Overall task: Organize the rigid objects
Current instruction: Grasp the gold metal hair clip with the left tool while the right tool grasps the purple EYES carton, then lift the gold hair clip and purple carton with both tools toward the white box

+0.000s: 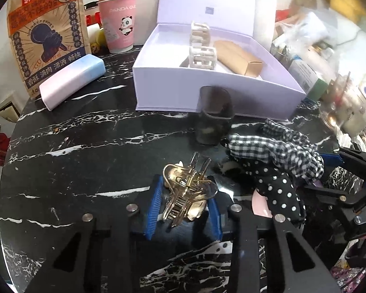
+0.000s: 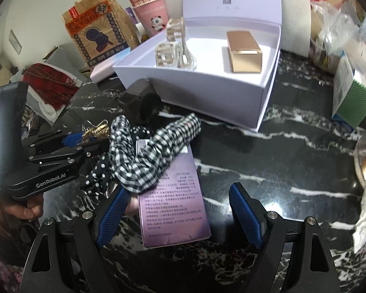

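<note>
A shiny gold metal hair claw clip (image 1: 186, 193) sits between the two blue pads of the left gripper (image 1: 183, 210), low over the black marble table with white veins (image 1: 73, 146). The pads press on both sides of the clip, so the left gripper is pinching it.

Just to the right of the clip lies a black-and-white checked cloth hair tie (image 1: 278, 151), and it rests on a black hair piece with white dots (image 1: 278, 188). In the right wrist view the checked cloth (image 2: 156, 153) also lies over the far end of a flat purple box with small print (image 2: 173, 210). The right gripper (image 2: 180, 212) has its blue pads spread wide, one on each side of this purple box, and it holds nothing.

Past the cloth stands a dark smoky plastic clip (image 1: 213, 117), touching the front wall of an open pale purple box with its lid up (image 1: 207, 92). Inside the box are two cream plastic claw clips (image 1: 202, 56) and a long tan cardboard box (image 1: 239, 58) beside them.

To the left of the big box lies a pink and blue case (image 1: 73, 80). Behind it stand a brown paper snack bag (image 1: 46, 36) and stacked pink paper cups with a panda (image 1: 118, 24).
</note>
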A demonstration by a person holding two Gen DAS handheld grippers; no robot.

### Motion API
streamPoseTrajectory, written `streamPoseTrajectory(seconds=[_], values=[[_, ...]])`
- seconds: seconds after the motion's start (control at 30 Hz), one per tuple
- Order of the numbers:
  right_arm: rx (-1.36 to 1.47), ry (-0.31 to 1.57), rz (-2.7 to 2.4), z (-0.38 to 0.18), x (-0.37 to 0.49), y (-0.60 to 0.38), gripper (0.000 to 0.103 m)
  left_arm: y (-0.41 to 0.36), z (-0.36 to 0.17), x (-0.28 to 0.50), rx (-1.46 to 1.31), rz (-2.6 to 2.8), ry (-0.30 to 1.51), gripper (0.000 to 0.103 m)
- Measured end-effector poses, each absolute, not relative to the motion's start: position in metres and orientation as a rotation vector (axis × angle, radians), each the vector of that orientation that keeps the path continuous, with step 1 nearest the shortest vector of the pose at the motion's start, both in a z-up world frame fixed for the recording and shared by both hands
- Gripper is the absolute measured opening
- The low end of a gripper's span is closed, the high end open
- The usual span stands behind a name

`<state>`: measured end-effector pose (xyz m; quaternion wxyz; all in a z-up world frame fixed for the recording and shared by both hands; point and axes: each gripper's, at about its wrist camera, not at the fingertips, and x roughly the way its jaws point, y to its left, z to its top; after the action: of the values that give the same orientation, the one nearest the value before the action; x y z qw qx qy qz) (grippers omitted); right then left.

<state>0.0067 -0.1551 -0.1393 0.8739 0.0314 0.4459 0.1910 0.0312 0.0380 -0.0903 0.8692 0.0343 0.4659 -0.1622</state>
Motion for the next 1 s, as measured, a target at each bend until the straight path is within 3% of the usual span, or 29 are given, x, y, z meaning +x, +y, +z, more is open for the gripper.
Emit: streamPoseTrajectory(seconds=[0.2,0.37,0.43,1.0], values=[[0.046,0.92,0.388,-0.14,0.001,-0.154,0.082,0.041,-0.09,0.032,0.019,-0.354,0.978,0.035],[0.1,0.918,0.454,-0.141,-0.005,-0.158,0.057,0.038,-0.091,0.031,0.042,-0.342,0.97,0.035],[0.132,0.924,0.477,-0.142,-0.005,-0.16,0.052,0.037,-0.091,0.031,0.044,-0.341,0.97,0.035],[-0.013,0.94,0.288,-0.141,-0.032,-0.179,0.052,0.037,-0.09,0.03,0.033,-0.334,0.981,0.035]])
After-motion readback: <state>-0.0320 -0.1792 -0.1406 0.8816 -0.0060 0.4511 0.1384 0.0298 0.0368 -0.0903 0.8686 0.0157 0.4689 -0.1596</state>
